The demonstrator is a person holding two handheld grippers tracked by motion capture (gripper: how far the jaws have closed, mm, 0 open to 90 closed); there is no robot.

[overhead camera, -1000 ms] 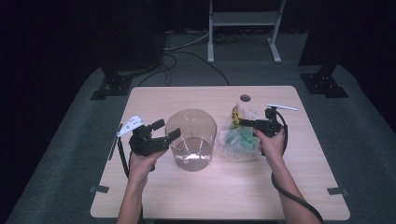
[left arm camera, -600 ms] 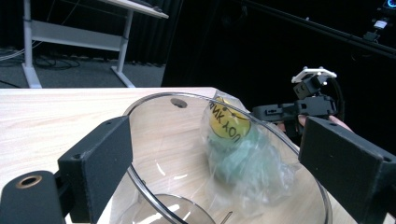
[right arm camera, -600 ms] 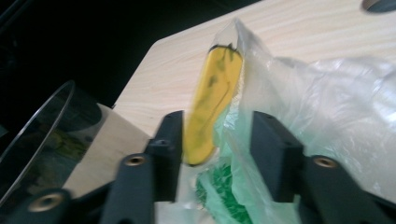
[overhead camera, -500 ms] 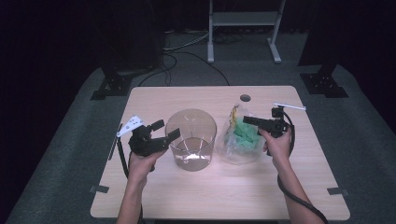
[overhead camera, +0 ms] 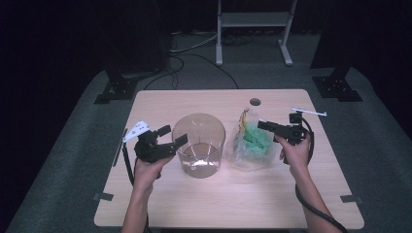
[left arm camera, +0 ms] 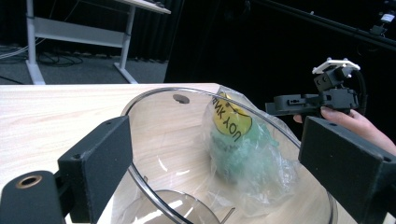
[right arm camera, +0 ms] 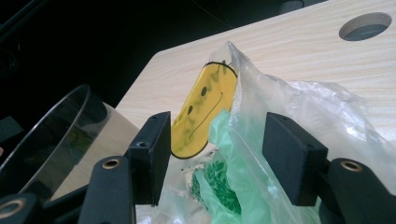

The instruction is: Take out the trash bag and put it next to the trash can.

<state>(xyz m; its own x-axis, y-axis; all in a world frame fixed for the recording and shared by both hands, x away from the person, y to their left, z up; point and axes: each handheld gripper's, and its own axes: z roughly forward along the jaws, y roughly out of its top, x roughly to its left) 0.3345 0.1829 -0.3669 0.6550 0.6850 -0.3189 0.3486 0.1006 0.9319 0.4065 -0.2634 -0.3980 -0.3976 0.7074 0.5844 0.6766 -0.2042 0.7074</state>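
A clear round container stands on the wooden table, left of centre. To its right lies a clear plastic bag with green contents and a yellow smiley tag. My left gripper is open at the container's left wall, and the rim curves just ahead of its jaws. My right gripper points left over the bag's top. Its jaws have just been opening. Loose bag plastic lies between them, and the pads do not press on it. The right gripper is also visible beyond the bag.
A round cable hole sits in the table behind the bag. Dark stand feet and a white frame are on the floor beyond the far edge. Bare wood stretches along the near side.
The right gripper has lifted from the bag's right side, turned to point left over the bag, and its jaws have spread. The left hand and the container have not moved.
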